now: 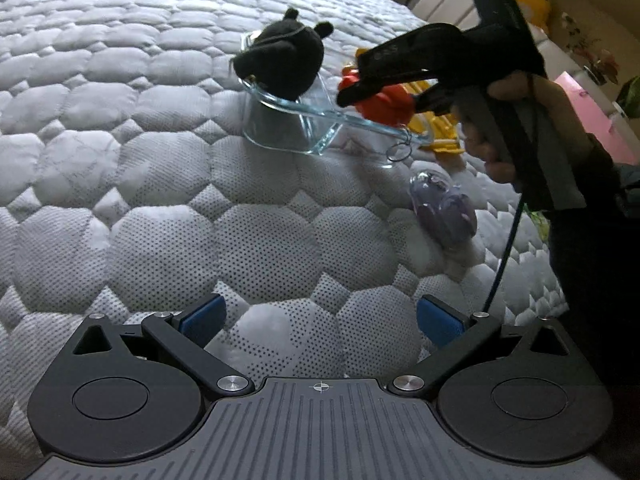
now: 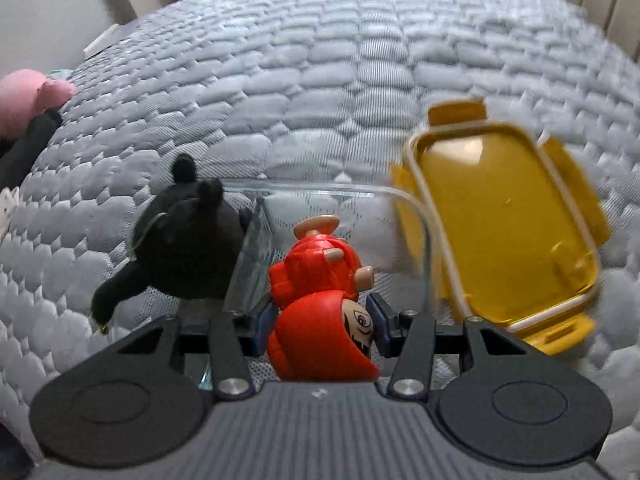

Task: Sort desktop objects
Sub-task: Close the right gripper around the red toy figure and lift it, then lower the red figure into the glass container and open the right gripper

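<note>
The right gripper (image 2: 320,320) pinches a red figure (image 2: 320,300) over the glass container (image 2: 320,192), apparently just above it; the left gripper (image 1: 320,316) hangs spread above the bed (image 1: 160,160).

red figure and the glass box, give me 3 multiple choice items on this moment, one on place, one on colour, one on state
1. Where is the black plush toy?
A. at one end of the glass container
B. on the yellow lid
C. in the left gripper

2. What colour is the lid beside the container?
A. blue
B. yellow
C. green

3. How is the right gripper?
A. wide open, holding nothing
B. shut on the plush toy
C. shut on the red figure

Answers:
1 A, the plush sits against the container's end rim.
2 B, the lid lying off the container is plainly yellow.
3 C, the blue pads press both sides of the figure, while the left gripper is open.
</note>
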Demonstrator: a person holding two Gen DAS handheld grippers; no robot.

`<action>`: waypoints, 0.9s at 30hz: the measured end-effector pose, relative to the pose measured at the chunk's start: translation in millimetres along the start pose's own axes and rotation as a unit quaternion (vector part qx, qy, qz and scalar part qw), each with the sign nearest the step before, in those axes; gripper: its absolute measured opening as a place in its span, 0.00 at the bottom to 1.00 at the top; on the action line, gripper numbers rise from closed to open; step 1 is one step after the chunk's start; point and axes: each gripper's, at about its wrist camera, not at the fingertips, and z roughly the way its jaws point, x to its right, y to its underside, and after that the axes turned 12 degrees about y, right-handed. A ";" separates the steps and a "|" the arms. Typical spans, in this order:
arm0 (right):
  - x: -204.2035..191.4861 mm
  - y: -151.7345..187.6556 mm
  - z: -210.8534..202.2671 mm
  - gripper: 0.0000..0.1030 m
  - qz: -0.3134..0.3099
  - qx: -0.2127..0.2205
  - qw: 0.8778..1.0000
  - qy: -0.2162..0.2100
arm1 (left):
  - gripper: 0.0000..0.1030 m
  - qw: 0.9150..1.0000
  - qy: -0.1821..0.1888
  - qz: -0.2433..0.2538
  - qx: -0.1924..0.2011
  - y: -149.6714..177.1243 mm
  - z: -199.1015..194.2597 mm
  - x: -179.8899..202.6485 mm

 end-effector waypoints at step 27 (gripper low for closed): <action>-51.1 2.2 -71.9 0.59 -0.118 0.172 0.978 0.025 | 1.00 1.000 0.010 -0.003 -0.005 -1.7 7.9 -6.7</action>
